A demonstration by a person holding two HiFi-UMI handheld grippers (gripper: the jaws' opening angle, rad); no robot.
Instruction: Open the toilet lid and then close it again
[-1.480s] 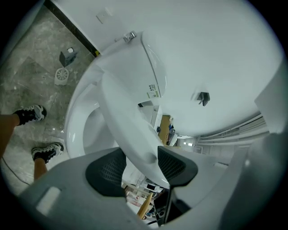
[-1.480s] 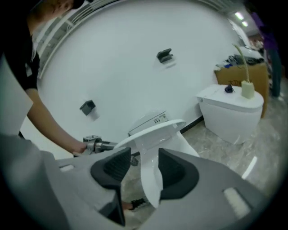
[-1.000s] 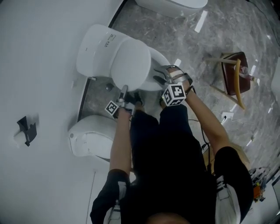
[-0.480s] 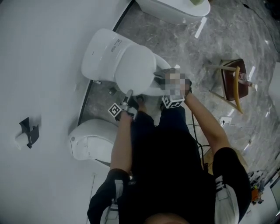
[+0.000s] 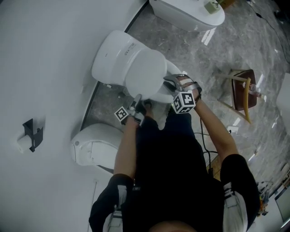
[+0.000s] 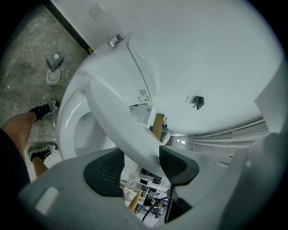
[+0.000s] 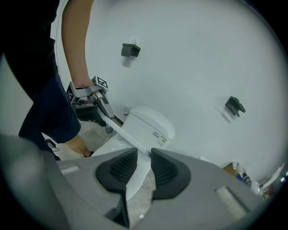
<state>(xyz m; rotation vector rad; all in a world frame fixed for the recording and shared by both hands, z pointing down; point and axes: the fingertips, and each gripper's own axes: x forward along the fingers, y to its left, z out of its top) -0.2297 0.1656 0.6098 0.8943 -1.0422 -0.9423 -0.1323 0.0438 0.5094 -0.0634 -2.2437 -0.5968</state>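
Observation:
A white toilet stands against the wall, and its lid (image 5: 145, 72) is tilted partway up off the bowl (image 6: 76, 126) in front of the tank (image 5: 111, 56). My left gripper (image 5: 137, 99) is at the lid's near-left rim. In the left gripper view that thick rim (image 6: 117, 121) fills the space between the pads of the left gripper (image 6: 140, 155), whose jaws are opening slightly. My right gripper (image 5: 168, 81) is at the lid's right rim. Its jaws (image 7: 144, 155) are closing on the thin lid edge (image 7: 123, 132) that runs between the pads.
A second white fixture (image 5: 93, 145) sits low at the left, and another (image 5: 190, 11) at the top. A wooden stool (image 5: 242, 86) stands on the marble floor to the right. A dark bracket (image 5: 31, 133) hangs on the wall. A brush holder (image 6: 53, 72) stands beside the bowl.
Both grippers have moved up and toward the tank along the lid's rim. The lid's front edge stands a little higher off the bowl. The head view has shifted.

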